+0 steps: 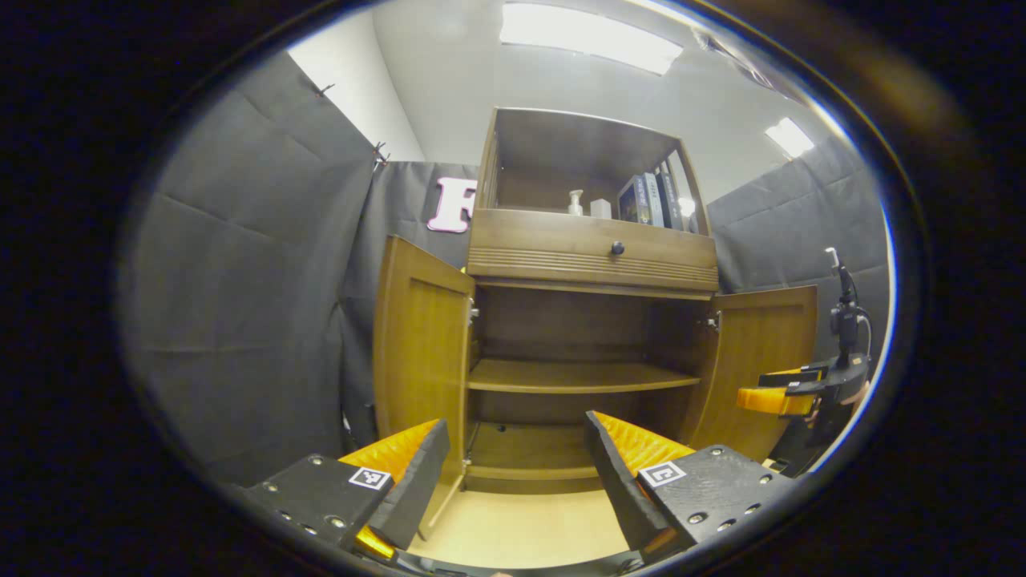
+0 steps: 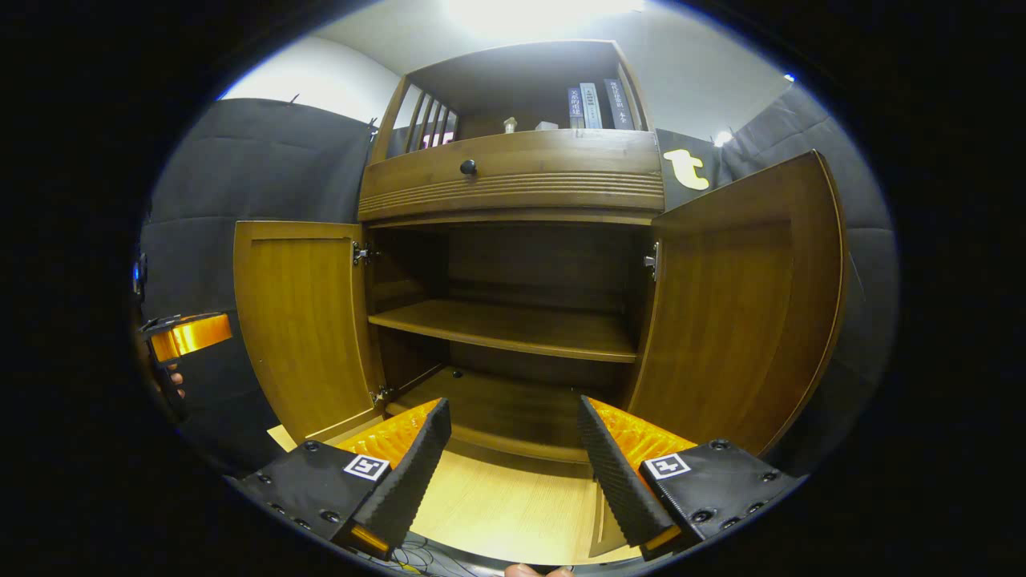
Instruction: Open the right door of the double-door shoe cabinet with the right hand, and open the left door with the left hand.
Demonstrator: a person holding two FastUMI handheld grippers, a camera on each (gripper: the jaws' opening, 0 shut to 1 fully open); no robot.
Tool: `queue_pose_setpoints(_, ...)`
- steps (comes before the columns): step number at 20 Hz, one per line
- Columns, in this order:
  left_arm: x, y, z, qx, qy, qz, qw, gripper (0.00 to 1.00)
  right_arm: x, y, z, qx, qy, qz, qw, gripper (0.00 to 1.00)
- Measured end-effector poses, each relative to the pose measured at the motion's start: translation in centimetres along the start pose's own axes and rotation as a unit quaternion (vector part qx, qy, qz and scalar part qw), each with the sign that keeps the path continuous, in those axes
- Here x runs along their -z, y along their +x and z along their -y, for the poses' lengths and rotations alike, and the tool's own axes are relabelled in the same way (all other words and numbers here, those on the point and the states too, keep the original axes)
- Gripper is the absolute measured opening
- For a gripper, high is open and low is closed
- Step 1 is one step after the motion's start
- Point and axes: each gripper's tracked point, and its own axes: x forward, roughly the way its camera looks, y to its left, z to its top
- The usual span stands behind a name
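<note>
books [image 1: 651,200], pump bottle [image 1: 575,202], ceiling lights [image 1: 589,36]

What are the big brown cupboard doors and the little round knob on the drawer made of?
The brown shoe cabinet's two open doors, left door and right door, look like wood or a wood veneer: grain streaks and a soft satin shine show on their inner faces. The small dark round drawer knob is smooth and slightly glossy, maybe metal or painted wood; it is too small to tell.
</note>
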Motion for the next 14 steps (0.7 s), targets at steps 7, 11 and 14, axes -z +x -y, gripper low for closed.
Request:
queue_pose_setpoints(7,1.0,1.0,1.4,-0.018,0.023,-0.011,1.0,0.98,0.6,-1.0,-0.2,-0.006,-0.011,-0.008,1.0,0.96)
queue_pose_setpoints(11,1.1,0.8,0.8,-0.028,0.013,-0.008,0.999,0.98,0.9,-0.9,0.1,0.011,0.009,-0.01,1.0,0.96)
queue_pose_setpoints(14,1.2,0.6,0.3,-0.035,0.014,-0.008,0.999,0.98,1.2,-0.9,-0.3,0.014,0.02,-0.014,1.0,0.96)
